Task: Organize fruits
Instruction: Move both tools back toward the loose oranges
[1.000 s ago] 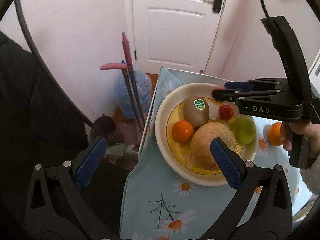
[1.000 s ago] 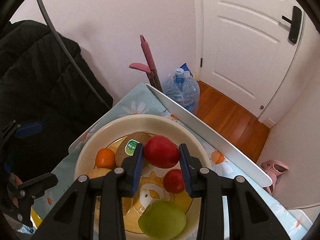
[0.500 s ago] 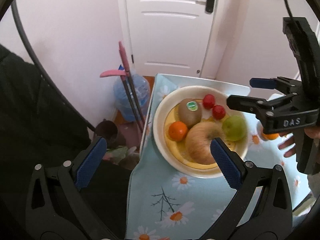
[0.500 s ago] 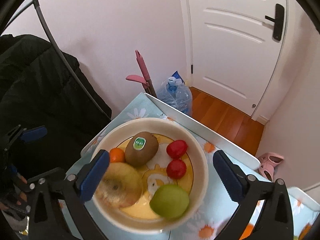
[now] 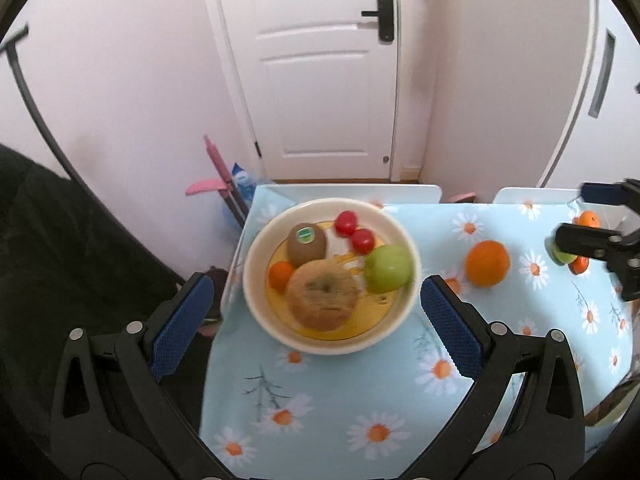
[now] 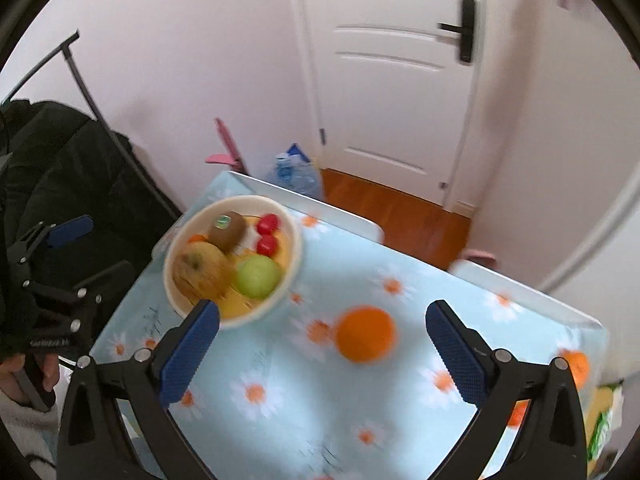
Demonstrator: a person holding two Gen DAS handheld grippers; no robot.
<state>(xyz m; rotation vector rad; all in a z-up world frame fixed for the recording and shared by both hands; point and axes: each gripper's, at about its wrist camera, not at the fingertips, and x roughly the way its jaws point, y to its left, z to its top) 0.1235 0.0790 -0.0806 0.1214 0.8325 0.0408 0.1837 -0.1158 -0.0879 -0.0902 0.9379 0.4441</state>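
While both grippers' jaws gape empty, the kiwi (image 5: 307,243) lies in the bowl (image 5: 256,304), long axis toward the door.

Bare daisy-print blue tablecloth (image 6: 304,392) lies open beneath the right claw (image 6: 322,344); one loose round orange (image 6: 365,333) sits ahead between its fingers, the cream fruit-filled bowl (image 6: 294,256) blocks its front-left.

A cream bowl (image 5: 256,280) sits on the table (image 5: 360,400) with a flowery blue cloth. Inside are a kiwi (image 5: 307,243), two small red tomatoes (image 5: 354,230), a green apple (image 5: 388,268), a small orange (image 5: 281,275) and a brown apple (image 5: 323,300). A big orange (image 5: 487,263) lies beside the bowl. The left hand-held gripper (image 5: 316,330) is wide open with nothing in it.
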